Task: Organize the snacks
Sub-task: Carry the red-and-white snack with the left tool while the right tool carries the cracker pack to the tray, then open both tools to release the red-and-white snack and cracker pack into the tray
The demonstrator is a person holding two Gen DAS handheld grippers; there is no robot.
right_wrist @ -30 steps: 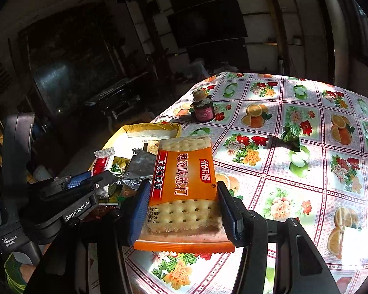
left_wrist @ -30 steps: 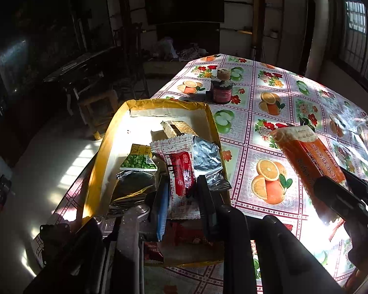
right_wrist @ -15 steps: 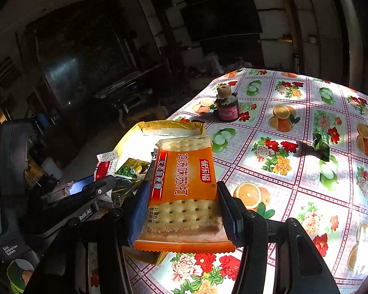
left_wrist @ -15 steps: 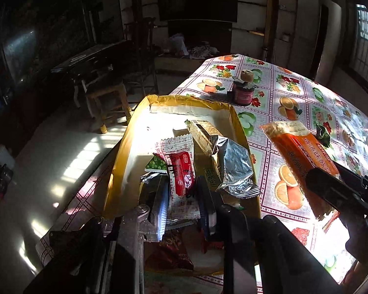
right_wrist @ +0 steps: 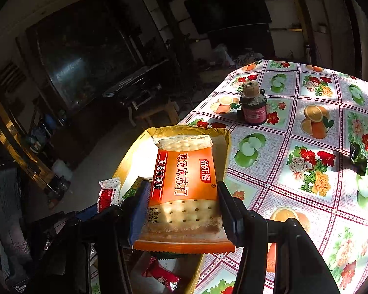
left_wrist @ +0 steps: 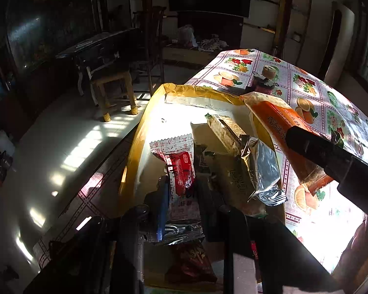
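My left gripper [left_wrist: 181,191] is shut on a small red-and-white snack packet [left_wrist: 177,166] and holds it over the yellow cardboard box [left_wrist: 144,122]. My right gripper [right_wrist: 181,208] is shut on an orange cracker packet [right_wrist: 184,178], held over the box's right side [right_wrist: 227,142]; the cracker packet also shows in the left wrist view [left_wrist: 279,120]. In the box lie a silver foil packet [left_wrist: 265,169], a tan cracker pack [left_wrist: 225,129] and a dark red packet [left_wrist: 193,262]. The left gripper with its packet [right_wrist: 108,193] shows at lower left in the right wrist view.
The box stands at the left edge of a table with a fruit-and-flower cloth [right_wrist: 306,147]. A small dark jar with a cork lid [right_wrist: 254,105] stands beyond the box. A green wrapper [right_wrist: 358,154] lies to the right. A wooden stool [left_wrist: 112,85] stands on the floor.
Both grippers have moved left and forward over the box, each still holding its packet. The orange cracker packet now hangs above the box's right side instead of over the tablecloth.
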